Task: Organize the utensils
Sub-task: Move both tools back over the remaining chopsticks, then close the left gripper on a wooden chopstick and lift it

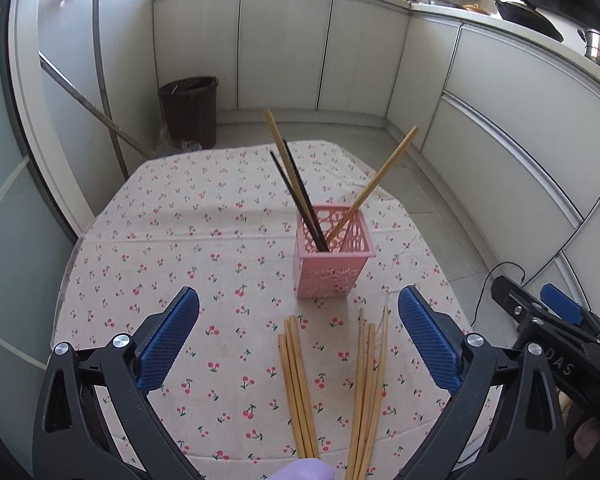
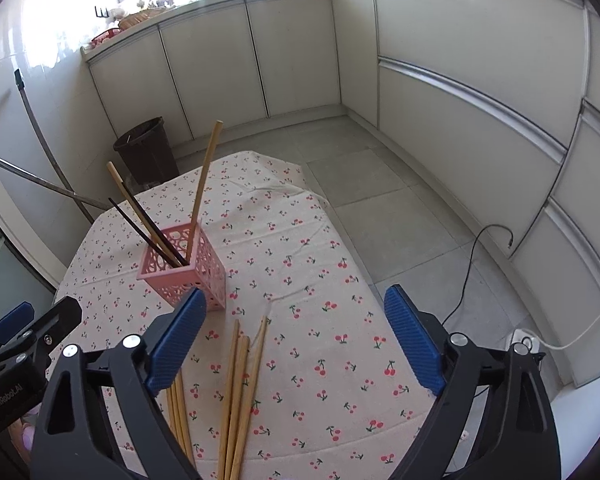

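Note:
A pink lattice holder (image 1: 332, 256) stands on the cherry-print tablecloth (image 1: 204, 240) and holds two wooden and two black chopsticks (image 1: 300, 196). In the right wrist view the holder (image 2: 188, 268) sits left of centre. Two bundles of wooden chopsticks lie flat on the cloth in front of it: a left bundle (image 1: 298, 384) and a right bundle (image 1: 368, 388), the latter also in the right wrist view (image 2: 240, 392). My left gripper (image 1: 298, 340) is open and empty above the bundles. My right gripper (image 2: 294, 336) is open and empty, just right of the bundles.
A dark waste bin (image 1: 190, 110) stands on the floor beyond the table, with mop handles (image 1: 100, 80) leaning at the left wall. White cabinets (image 1: 284, 44) ring the room. A black cable (image 2: 472, 256) runs across the floor on the right.

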Tool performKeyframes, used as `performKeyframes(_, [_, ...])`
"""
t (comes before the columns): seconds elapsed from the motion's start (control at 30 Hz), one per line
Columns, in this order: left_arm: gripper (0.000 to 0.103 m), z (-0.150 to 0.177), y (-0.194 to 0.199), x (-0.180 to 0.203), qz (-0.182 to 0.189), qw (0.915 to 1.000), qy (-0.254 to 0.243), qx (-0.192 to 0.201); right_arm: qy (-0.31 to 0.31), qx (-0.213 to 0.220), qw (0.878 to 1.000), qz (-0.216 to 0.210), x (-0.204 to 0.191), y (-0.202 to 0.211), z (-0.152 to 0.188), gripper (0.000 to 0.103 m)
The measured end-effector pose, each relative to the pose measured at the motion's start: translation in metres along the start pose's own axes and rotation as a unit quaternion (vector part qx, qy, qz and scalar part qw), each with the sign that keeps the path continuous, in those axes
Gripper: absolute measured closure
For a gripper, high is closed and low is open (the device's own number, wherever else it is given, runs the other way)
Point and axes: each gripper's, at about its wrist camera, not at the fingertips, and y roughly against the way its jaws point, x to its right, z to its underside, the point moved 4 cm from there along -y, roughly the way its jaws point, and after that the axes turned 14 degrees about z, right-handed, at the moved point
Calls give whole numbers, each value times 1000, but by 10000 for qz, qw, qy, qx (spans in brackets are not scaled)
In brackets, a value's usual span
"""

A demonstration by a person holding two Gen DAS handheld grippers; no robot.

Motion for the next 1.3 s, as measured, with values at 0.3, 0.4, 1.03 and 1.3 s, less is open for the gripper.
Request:
performKeyframes(0.3, [7,31,-57,-46,164,9842,1050,-1416,-57,-1466,9885,-367,4,-47,42,8])
performKeyframes(0.4, [7,49,-83,-65,105,9710,1443,-1903,-215,-2019,9772,-626,1,-60,56,8])
performKeyframes(1.03, [7,88,-134,-112,-677,9493,1952,-2371,-609,-2824,9516,-1050,1,-77,72,8])
performKeyframes(1.3, [8,81,-145,-97,-725,9526,1742,-2389,-693,-2849,9508,-1001,5,-79,73,8])
